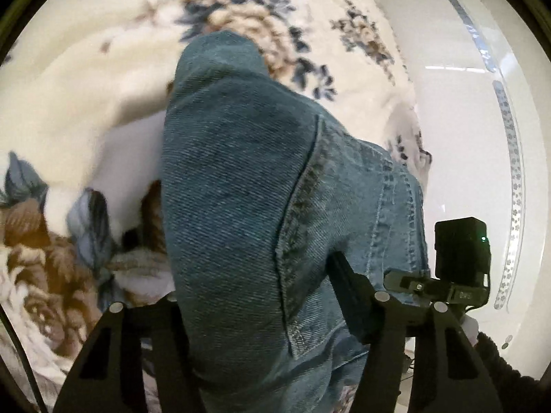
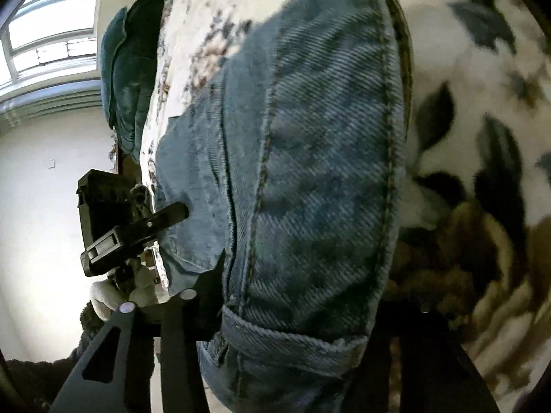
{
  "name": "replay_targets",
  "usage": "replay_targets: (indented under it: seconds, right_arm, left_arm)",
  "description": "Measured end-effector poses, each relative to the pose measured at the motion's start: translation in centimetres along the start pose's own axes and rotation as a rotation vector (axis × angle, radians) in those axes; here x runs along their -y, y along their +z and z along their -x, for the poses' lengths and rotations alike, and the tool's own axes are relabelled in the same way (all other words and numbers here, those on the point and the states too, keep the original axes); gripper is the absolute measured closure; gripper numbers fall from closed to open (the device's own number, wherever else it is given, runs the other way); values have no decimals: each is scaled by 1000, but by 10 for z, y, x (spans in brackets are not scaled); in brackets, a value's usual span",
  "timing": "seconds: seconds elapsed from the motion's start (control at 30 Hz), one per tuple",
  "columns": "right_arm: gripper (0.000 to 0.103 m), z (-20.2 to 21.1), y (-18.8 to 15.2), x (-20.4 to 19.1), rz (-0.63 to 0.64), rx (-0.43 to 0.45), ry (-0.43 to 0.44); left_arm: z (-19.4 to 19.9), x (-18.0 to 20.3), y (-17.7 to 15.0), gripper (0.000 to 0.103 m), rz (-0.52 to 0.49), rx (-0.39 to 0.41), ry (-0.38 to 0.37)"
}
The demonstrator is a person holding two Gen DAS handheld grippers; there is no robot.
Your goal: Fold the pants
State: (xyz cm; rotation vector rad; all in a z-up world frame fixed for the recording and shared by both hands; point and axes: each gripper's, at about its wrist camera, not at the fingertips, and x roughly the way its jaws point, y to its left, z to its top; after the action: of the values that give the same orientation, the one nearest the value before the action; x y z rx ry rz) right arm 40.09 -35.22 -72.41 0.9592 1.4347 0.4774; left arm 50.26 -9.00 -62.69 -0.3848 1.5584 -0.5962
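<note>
Blue denim pants (image 1: 241, 179) hang from my left gripper (image 1: 261, 309), which is shut on the fabric near a seam; the cloth drapes away over the bed. In the right wrist view the pants (image 2: 310, 172) fill the middle, with a belt loop and waistband at the bottom. My right gripper (image 2: 292, 309) is shut on that waistband part. The other gripper shows in each view: the right one at the right in the left wrist view (image 1: 447, 275), the left one at the left in the right wrist view (image 2: 137, 227).
A cream blanket with blue and brown flowers (image 1: 86, 86) covers the bed under the pants, also in the right wrist view (image 2: 482, 103). A teal pillow (image 2: 127, 69) lies at the bed's far end. White wall (image 1: 458, 137) and a window (image 2: 51, 34) lie beyond.
</note>
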Motion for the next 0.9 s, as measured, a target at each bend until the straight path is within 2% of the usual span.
replay_targets:
  seconds: [0.13,0.27,0.4,0.53,0.7,0.9]
  right_arm:
    - [59,32,-6,-23,34,28,29]
    - [59,46,-11,-48,55,40,39]
    - [59,57,-16,-83,91,39,42]
    - [59,59,-20,-132,152,36,43]
    - [59,22,-28,-218,253,4,50]
    - [59,-85,-38,-331,318,-53,89]
  left_arm:
    - [19,19,-4,47,-32,24,-3]
    - [48,31,-11,47,-37,48,-16]
    - [92,39,-16,47,-39,94,-31]
    - [147,26,-25,47,-15,158,-40]
    - [235,-31,-45,47,54,253,-37]
    - [350,-141,-62,47,133,326,10]
